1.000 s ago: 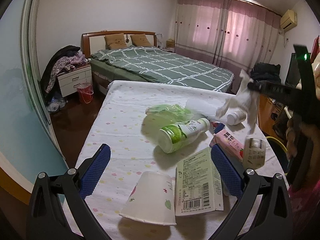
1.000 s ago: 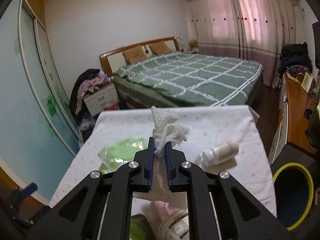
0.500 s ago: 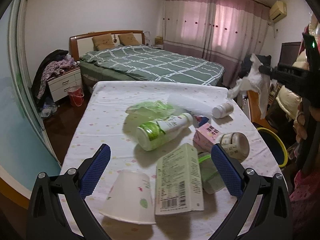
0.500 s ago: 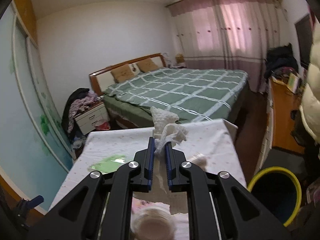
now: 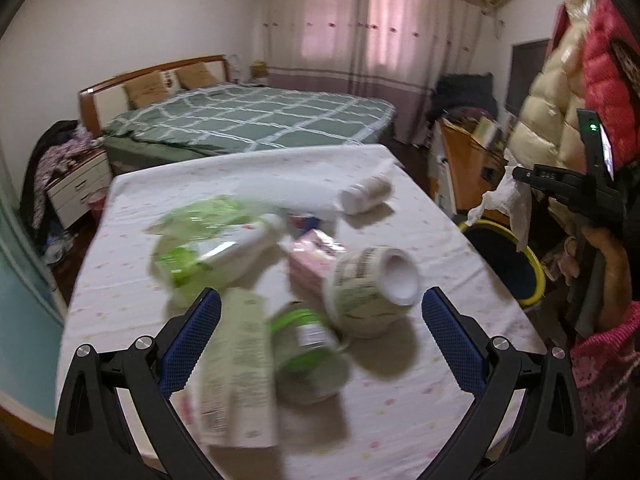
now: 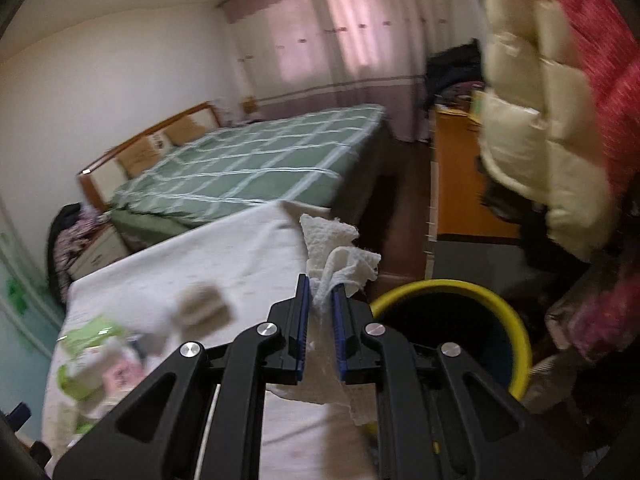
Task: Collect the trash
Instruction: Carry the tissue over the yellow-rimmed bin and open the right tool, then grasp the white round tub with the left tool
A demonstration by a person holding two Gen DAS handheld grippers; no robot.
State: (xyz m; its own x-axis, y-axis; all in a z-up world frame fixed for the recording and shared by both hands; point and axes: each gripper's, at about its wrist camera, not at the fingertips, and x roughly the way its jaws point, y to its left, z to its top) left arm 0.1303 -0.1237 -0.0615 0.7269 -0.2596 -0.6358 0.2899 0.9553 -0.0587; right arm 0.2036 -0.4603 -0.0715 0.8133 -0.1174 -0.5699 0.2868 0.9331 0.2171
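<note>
My right gripper is shut on a crumpled white tissue, which sticks up past the fingertips and hangs below them. It is held off the table's right edge, above the near rim of a yellow-rimmed bin. The left wrist view shows that tissue over the bin. My left gripper is open wide and low over the table. Between its fingers lie a tipped paper cup, a green-lidded jar and a flat carton. Nothing is gripped.
Further along the table lie a pink carton, a green-label bottle, a green bag and a small white bottle. A bed stands behind. An orange desk and hanging coats crowd the right side.
The right gripper has swung right with the tissue, from over the table to above the bin. The left gripper has moved right along the table; the jar and tipped cup now lie between its fingers.
</note>
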